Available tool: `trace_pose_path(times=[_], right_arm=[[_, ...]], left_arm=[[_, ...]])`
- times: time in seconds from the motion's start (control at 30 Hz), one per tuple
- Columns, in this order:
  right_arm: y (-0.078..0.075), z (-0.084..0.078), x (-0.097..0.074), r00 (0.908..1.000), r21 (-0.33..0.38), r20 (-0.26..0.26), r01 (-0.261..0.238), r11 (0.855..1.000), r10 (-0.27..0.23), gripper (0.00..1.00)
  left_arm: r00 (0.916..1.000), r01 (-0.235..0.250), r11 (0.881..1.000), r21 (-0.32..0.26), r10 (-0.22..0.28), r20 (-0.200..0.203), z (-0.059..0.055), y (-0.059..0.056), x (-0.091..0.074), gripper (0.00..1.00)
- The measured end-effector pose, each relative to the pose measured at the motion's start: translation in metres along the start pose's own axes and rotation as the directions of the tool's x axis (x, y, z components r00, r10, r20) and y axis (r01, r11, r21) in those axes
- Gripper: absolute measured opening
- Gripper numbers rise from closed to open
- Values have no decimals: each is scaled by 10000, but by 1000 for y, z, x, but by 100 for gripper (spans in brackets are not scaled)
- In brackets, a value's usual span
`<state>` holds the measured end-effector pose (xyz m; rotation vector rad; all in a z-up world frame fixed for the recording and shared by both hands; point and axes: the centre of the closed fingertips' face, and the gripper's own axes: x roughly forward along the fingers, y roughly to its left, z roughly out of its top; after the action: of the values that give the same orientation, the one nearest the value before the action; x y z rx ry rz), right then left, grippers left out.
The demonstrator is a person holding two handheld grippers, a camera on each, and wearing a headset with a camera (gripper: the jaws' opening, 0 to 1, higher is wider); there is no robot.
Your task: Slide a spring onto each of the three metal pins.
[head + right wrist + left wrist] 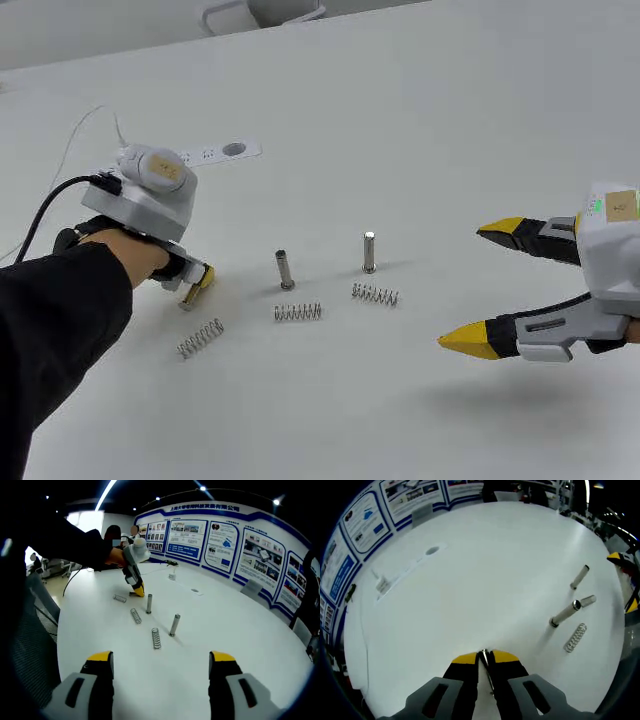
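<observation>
Two metal pins stand upright on the white table (420, 120): one pin (285, 270) in the middle, the other pin (369, 252) to its right. Three springs lie flat in front of them: left spring (200, 338), middle spring (298, 312), right spring (375, 294). My left gripper (197, 284) (484, 655) is shut at the table surface on a thin third metal pin (485, 663), mostly hidden by the jaws. My right gripper (461, 287) (160, 656) hovers wide open and holds nothing, right of the pins (148, 603) (174, 624).
A white power strip (215, 153) lies at the back left, and a black cable (55, 195) runs to the left gripper. The person's dark sleeve (50, 330) covers the near left corner. Poster boards (225, 540) line the far wall.
</observation>
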<state>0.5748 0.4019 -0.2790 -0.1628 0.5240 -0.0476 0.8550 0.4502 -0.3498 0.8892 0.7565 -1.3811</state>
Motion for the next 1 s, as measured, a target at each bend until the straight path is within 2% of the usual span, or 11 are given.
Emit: trace_pose_path(times=[0.37, 0.4, 0.47, 1.0], right_arm=[[1, -2, 1, 10000, -19, -76, -52, 10000, 52, 79], [1, -2, 1, 10000, -17, -76, -47, 10000, 47, 79], [1, -2, 1, 10000, -14, -76, -44, 10000, 44, 79], [4, 0, 1, 9999, -86, -92, -104, 9999, 103, 79]], left_arm=[[9999, -111, 9992, -393, 105, -134, -1, -1, 0, 7], [9999, -3, 9987, -514, -4, -143, -1, -3, -1, 7], [9999, 157, 9969, -775, -156, 31, 1, -4, -4, 7], [9967, 149, 9972, -738, -90, 806, 13, -4, -28, 7]])
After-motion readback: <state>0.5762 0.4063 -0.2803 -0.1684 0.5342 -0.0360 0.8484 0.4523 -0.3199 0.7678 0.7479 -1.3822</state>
